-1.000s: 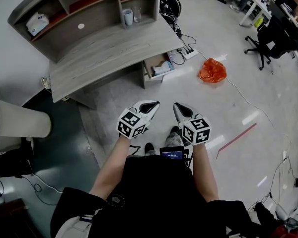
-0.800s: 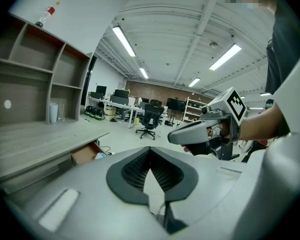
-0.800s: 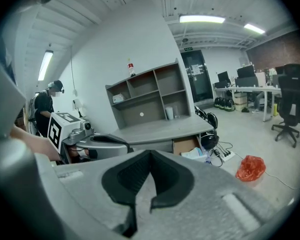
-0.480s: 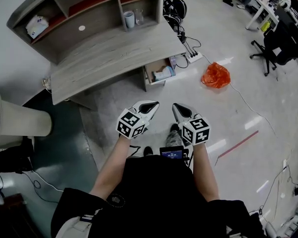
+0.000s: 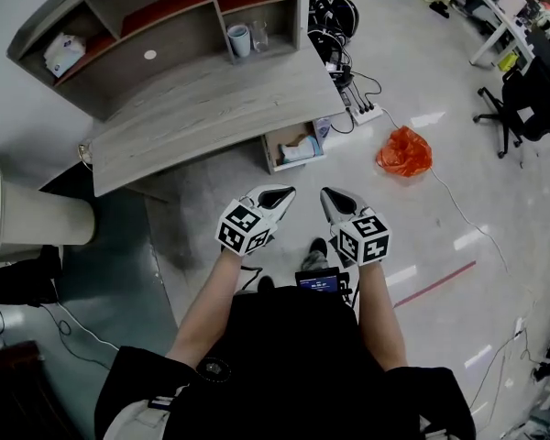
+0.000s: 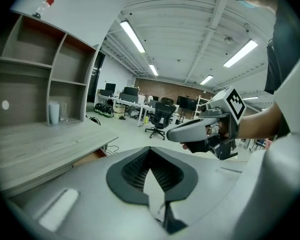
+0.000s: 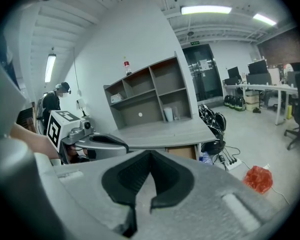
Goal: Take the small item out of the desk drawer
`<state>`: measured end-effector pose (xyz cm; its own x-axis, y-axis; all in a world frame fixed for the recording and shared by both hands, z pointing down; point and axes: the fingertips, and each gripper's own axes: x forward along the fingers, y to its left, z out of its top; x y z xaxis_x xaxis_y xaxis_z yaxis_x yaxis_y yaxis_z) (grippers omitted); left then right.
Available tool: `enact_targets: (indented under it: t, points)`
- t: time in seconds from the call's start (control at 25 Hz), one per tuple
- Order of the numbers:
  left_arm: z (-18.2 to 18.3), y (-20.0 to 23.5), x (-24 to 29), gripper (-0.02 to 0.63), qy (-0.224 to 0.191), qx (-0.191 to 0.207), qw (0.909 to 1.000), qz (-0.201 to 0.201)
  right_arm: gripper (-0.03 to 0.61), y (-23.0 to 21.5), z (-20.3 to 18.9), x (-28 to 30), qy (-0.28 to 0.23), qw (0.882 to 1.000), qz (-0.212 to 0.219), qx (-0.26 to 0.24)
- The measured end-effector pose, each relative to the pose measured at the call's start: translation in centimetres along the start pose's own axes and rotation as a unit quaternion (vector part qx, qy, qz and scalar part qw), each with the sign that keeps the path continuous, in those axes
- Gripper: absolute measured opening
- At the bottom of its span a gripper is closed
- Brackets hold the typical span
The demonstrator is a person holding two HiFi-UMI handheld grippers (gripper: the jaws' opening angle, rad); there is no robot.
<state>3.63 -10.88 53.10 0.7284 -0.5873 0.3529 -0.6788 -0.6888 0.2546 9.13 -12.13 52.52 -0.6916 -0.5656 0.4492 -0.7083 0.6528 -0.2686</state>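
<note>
Left gripper [image 5: 279, 194] and right gripper [image 5: 331, 196] are held side by side, jaws closed and empty; the open drawer [image 5: 277, 138] is seen at 12 o'clock, under the worktop [image 5: 202, 108].

The drawer [image 5: 291, 143] stands open under the surface [image 5: 202, 108], but its back part is hidden beneath the top, and the pale things inside are too small to tell. On the shelf [image 5: 110, 58] a white packet [image 5: 62, 51] is too small to read. A pale cylinder [image 5: 41, 220] is cut off by the left edge — a black office chair [image 5: 532, 108] by the right one. In the left gripper view the left tool [image 6: 151, 156] hides nearly all of the drawer.
</note>
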Motion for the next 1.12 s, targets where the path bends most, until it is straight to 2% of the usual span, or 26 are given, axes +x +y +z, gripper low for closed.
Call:
enact_targets:
  t: [0.84, 1.12]
  points:
    - [3.2, 5.6, 6.1, 0.0, -0.011, -0.06, 0.992, 0.11, -0.002, -7.5, 4.7, 5.5, 0.041, 0.992, 0.11, -0.037]
    - [2.4, 5.7, 6.2, 0.001, 0.004, -0.066, 0.9912, 0.114, -0.002, -7.3, 4.6, 6.5, 0.045, 0.99, 0.127, -0.031]
